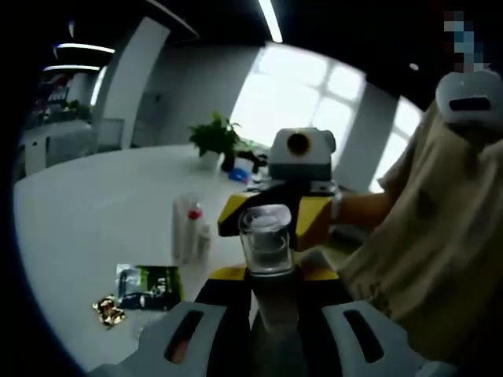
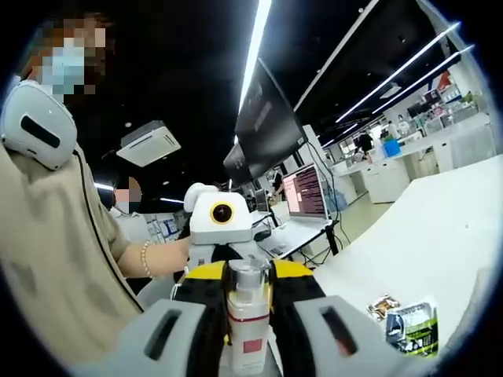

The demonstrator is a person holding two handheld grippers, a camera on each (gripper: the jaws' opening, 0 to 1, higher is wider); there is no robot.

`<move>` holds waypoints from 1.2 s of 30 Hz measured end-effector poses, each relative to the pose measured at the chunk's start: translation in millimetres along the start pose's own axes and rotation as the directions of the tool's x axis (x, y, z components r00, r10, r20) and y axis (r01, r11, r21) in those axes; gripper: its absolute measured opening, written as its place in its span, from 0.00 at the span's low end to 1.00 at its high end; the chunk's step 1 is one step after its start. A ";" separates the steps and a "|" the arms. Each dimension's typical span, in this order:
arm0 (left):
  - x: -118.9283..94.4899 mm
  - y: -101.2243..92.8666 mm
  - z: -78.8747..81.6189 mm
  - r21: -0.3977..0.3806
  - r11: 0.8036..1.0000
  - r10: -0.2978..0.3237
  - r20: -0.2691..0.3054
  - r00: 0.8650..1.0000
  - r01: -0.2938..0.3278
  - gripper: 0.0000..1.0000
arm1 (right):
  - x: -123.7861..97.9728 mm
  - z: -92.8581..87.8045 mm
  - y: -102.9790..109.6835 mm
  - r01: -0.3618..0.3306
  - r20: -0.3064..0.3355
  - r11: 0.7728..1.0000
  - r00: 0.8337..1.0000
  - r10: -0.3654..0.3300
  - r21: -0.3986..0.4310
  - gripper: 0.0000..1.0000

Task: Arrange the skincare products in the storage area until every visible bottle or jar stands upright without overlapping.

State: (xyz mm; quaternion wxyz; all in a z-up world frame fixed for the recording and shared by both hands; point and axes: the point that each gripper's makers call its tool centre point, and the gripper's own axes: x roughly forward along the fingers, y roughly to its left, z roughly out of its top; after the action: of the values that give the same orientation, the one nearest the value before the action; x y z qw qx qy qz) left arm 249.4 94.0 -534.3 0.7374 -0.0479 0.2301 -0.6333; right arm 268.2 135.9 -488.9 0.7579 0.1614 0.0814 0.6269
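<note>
While the left gripper (image 1: 267, 330) is clamped on a clear bottle (image 1: 266, 243) with a transparent cap, that bottle stands upright between its jaws, lifted above the white surface (image 1: 94, 212). Facing it from the far side is the right gripper (image 1: 275, 216), with yellow-and-black jaws, held by a person in a beige shirt (image 1: 432, 236). Left of the held bottle, a clear container (image 1: 187, 224) with something red inside stands upright on the surface. Nearer and further left lie a dark green sachet (image 1: 148, 285) and, just beside it, a small gold wrapper (image 1: 108, 310). A potted plant (image 1: 216, 141) sits at the far edge.

From the right gripper view, the right gripper (image 2: 247, 338) is closed around a white bottle (image 2: 247, 334) with a silvery top and a red label, upright between the jaws. The left gripper (image 2: 236, 275) faces it, close behind. To the right, the sachet (image 2: 410, 322) and gold wrapper (image 2: 383, 306) lie on the surface (image 2: 424, 236). An open laptop (image 2: 305, 192) stands farther back.
</note>
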 end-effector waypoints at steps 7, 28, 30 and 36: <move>0.6 28.5 0.9 0.008 0.994 0.111 0.000 0.994 -0.111 0.19 | 5.6 1.0 -24.7 0.222 -0.025 0.962 0.973 -0.229 -0.158 0.19; 8.6 84.7 -15.0 0.111 0.779 0.618 0.025 0.786 -0.617 0.18 | -1.5 -7.3 -59.6 0.544 0.026 0.710 0.801 -0.598 -0.446 0.18; 8.2 85.5 -14.4 0.104 0.778 0.620 0.030 0.784 -0.619 0.18 | -3.7 -5.9 -62.0 0.550 0.027 0.708 0.797 -0.603 -0.443 0.18; 10.0 87.3 -16.2 0.111 0.790 0.605 0.023 0.796 -0.603 0.17 | -5.1 -8.4 -64.0 0.546 0.019 0.710 0.798 -0.602 -0.444 0.18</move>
State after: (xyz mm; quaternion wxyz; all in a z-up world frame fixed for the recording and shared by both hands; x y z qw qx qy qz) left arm 323.5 104.9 -583.2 0.9008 0.0741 0.2024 -0.3770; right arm 323.6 121.7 -519.4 0.9244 -0.0824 0.0359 0.3707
